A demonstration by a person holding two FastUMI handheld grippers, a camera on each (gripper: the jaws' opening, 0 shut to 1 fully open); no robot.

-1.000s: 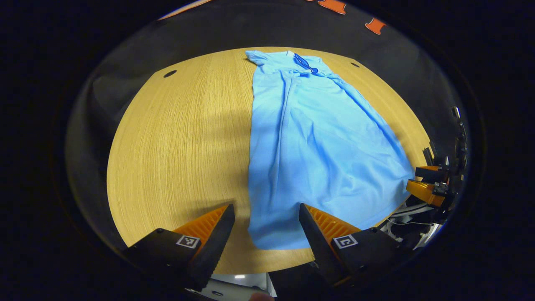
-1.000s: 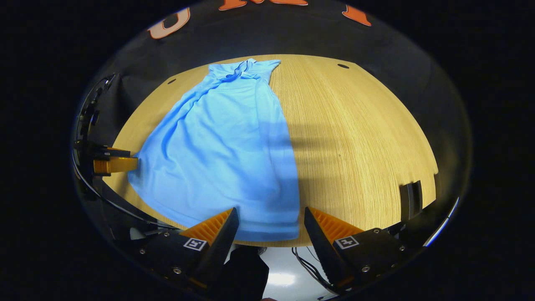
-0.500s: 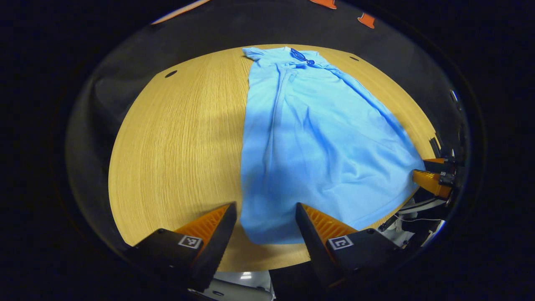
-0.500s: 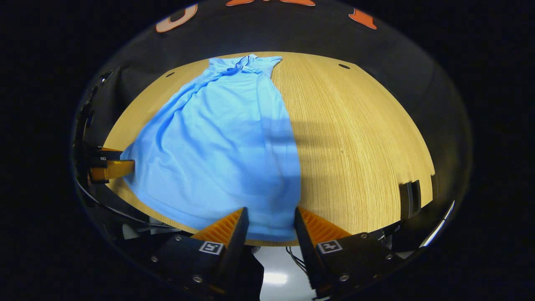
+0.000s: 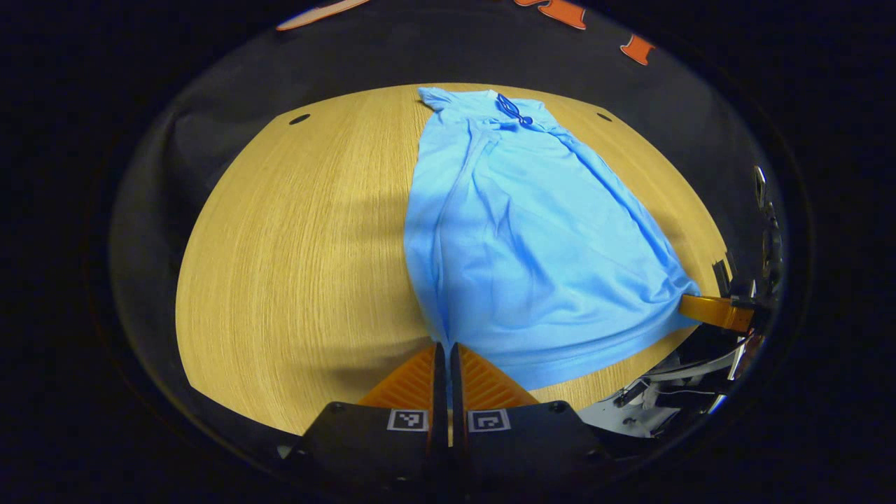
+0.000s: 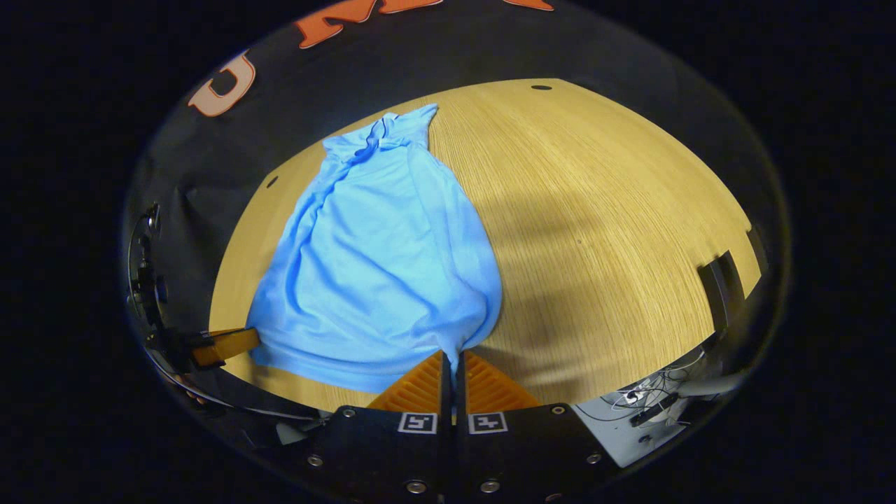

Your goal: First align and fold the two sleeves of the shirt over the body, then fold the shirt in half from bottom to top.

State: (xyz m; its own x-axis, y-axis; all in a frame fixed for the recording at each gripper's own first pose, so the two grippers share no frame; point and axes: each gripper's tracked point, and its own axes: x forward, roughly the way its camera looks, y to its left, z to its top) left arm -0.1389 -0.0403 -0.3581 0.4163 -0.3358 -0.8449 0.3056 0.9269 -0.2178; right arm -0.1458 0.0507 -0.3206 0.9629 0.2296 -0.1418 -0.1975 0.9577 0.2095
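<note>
Both grippers pinch the hem of the light blue shirt (image 5: 532, 238): the left gripper (image 5: 443, 348) clamps one bottom corner, the right gripper (image 6: 449, 357) the other. Its body stretches across the wooden table (image 5: 294, 252) toward the collar.

A light wooden table (image 5: 294, 238) with fine straight grain has small dark holes (image 5: 299, 119) near its far edge. Beyond its near edge, loose cables (image 6: 647, 402) lie on a pale floor (image 6: 616, 434).
</note>
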